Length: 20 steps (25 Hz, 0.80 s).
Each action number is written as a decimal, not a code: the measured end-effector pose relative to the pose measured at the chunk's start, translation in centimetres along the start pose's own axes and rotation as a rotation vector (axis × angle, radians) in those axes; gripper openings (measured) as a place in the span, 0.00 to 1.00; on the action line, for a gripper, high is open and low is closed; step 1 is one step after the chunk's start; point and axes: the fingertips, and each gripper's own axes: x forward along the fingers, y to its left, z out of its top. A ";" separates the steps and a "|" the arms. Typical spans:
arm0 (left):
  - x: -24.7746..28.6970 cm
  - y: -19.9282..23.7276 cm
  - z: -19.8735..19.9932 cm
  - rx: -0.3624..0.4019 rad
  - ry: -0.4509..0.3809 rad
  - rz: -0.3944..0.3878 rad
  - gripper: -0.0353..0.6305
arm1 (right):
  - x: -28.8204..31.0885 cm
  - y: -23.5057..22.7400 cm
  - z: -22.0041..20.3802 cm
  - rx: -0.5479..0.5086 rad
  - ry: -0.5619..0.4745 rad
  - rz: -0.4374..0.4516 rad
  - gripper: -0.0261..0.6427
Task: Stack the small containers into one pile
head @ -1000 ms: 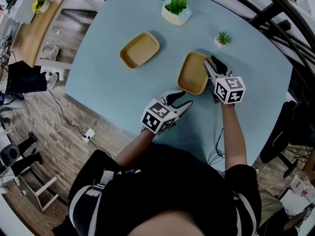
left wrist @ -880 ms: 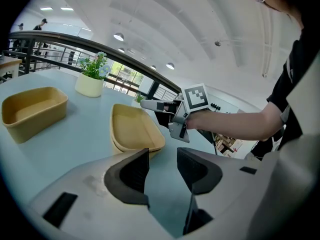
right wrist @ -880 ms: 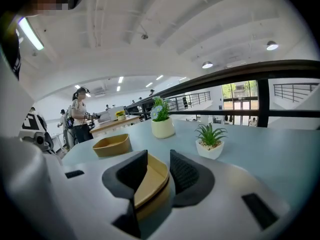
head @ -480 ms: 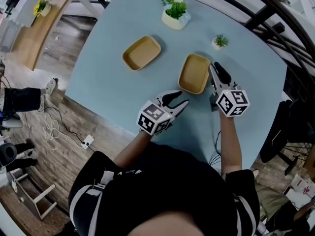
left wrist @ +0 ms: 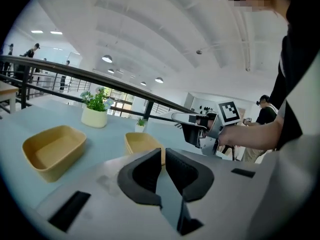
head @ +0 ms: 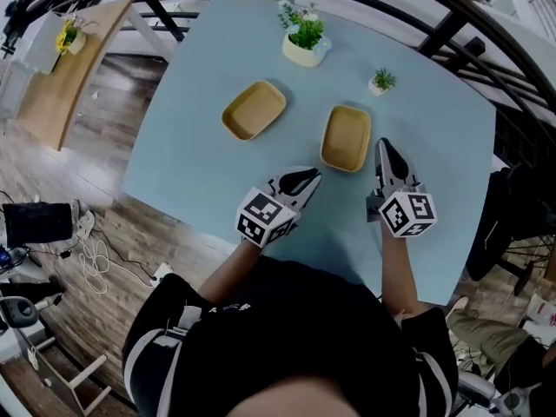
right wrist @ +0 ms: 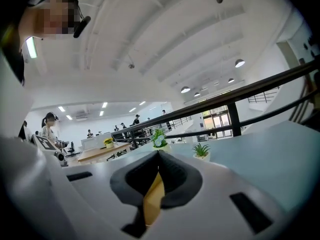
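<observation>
Two small yellow containers sit on the blue table (head: pixel 191 137), well apart, so there is no pile yet. The near container (head: pixel 346 137) lies close to the person. The far container (head: pixel 253 109) lies further off to the left. Both are empty and the right way up.

The right gripper (head: pixel 383 146) hangs just beside the near container, on its right. Its jaws are together at the tips and pinch nothing. A bit of yellow shows through the gap behind them. The left gripper (head: pixel 308 176) is near that container's bottom-left corner. Its jaws have just been closing; now they are almost together, with nothing between them.

I think the next job is to pick one container up. To do it well, open the jaws wide first and bite one side wall. Then lift it flat, bring it right over the other one, and lower it slowly so it sits inside.
</observation>
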 end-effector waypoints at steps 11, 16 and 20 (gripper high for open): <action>-2.7 -0.2 0.7 0.029 -0.059 0.088 0.09 | -4.3 3.7 0.5 -0.010 -0.005 0.043 0.04; -4.7 -2.4 1.0 0.026 -0.084 0.136 0.09 | -6.7 5.8 1.3 -0.065 -0.014 0.090 0.04; -6.5 -4.2 0.7 0.062 -0.088 0.173 0.09 | -8.8 7.4 1.3 -0.082 -0.024 0.130 0.04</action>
